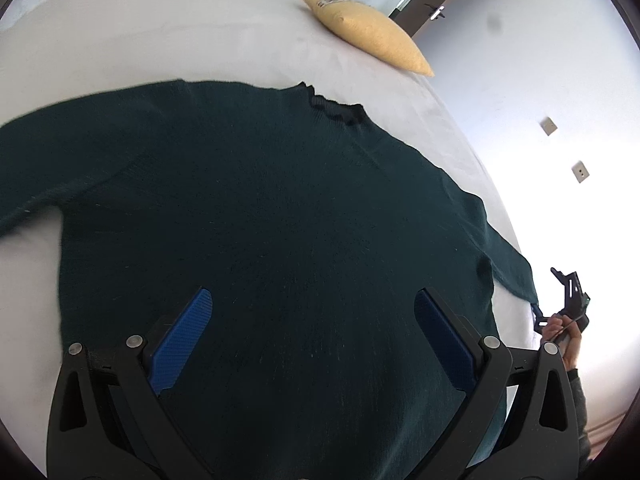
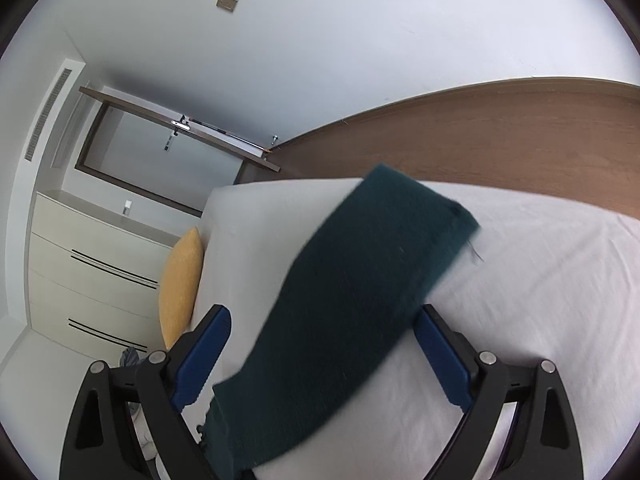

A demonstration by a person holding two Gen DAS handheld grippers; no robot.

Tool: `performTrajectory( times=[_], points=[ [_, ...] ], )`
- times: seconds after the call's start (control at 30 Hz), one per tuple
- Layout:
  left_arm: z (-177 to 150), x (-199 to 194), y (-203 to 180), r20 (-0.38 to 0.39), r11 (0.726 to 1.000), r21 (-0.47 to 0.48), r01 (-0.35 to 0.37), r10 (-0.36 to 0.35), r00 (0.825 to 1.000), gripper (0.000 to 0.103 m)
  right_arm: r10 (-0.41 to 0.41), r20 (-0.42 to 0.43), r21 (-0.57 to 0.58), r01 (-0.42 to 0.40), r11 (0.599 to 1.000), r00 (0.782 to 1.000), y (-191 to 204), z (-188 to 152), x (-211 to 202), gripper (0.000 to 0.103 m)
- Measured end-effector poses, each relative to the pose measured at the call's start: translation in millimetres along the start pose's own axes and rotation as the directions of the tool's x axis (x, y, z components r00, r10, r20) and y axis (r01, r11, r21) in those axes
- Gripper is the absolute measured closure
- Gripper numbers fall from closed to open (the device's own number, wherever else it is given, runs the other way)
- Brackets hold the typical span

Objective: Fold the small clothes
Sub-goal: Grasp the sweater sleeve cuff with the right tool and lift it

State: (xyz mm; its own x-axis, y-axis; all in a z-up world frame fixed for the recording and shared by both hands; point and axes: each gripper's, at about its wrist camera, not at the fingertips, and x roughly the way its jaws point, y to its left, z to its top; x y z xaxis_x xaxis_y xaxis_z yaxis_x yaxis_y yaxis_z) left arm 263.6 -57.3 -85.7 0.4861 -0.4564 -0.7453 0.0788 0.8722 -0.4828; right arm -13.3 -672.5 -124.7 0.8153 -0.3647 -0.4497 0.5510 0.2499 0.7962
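White bed [image 1: 168,32] — dark green sweater [image 1: 280,200] spread flat, unfolded; left gripper [image 1: 312,320] and right gripper [image 2: 322,332] gape wide, empty.

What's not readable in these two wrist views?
- Left wrist: hem of the dark green knit sweater, hidden behind the left gripper; left sleeve end cut off by the edge.
- Right wrist: sleeve motion-blurred; contact with the right gripper unclear.
- Yellow cushion: label too small.
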Motion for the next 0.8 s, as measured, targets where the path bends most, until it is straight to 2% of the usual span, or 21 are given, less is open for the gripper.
performTrajectory(
  times=[0.13,0.27,0.33,0.4,0.5,0.53,0.6,0.7,0.8],
  points=[
    [3,16,4,-0.006,1.0,-0.017,0.018,-0.018,1.0,0.0,-0.017,0.011,0.0,0.017,1.0,1.0,-3,10,9,0.031],
    [7,24,12,-0.015,0.998,-0.044,0.046,-0.046,0.999,0.0,-0.083,0.025,-0.03,0.083,0.996,0.996,-2,12,15,0.054],
    [11,30,15,-0.014,0.996,-0.059,0.069,-0.07,0.997,0.0,-0.15,0.033,-0.099,0.153,0.983,0.988,7,3,13,0.08],
    [16,31,16,-0.005,0.994,-0.064,0.087,-0.088,0.996,0.001,-0.185,0.05,-0.182,0.192,0.965,0.981,24,-2,7,0.088],
    [29,34,16,0.01,0.99,-0.068,0.128,-0.127,0.992,0.001,-0.182,0.055,-0.357,0.189,0.915,0.982,81,-29,9,0.088],
    [32,36,15,0.012,0.988,-0.07,0.14,-0.14,0.99,0.001,-0.173,0.047,-0.428,0.177,0.886,0.984,104,-44,12,0.09],
    [40,40,14,0.018,0.98,-0.078,0.182,-0.181,0.983,0.001,-0.142,0.0,-0.591,0.114,0.798,0.99,156,-91,22,0.092],
    [51,41,15,0.027,0.965,-0.1,0.241,-0.239,0.971,0.001,-0.108,-0.093,-0.795,-0.009,0.607,0.99,226,-188,39,0.093],
    [62,50,23,0.029,0.939,-0.153,0.308,-0.307,0.951,0.001,-0.13,-0.21,-0.9,-0.139,0.413,0.969,259,-302,57,0.094]
  ],
)
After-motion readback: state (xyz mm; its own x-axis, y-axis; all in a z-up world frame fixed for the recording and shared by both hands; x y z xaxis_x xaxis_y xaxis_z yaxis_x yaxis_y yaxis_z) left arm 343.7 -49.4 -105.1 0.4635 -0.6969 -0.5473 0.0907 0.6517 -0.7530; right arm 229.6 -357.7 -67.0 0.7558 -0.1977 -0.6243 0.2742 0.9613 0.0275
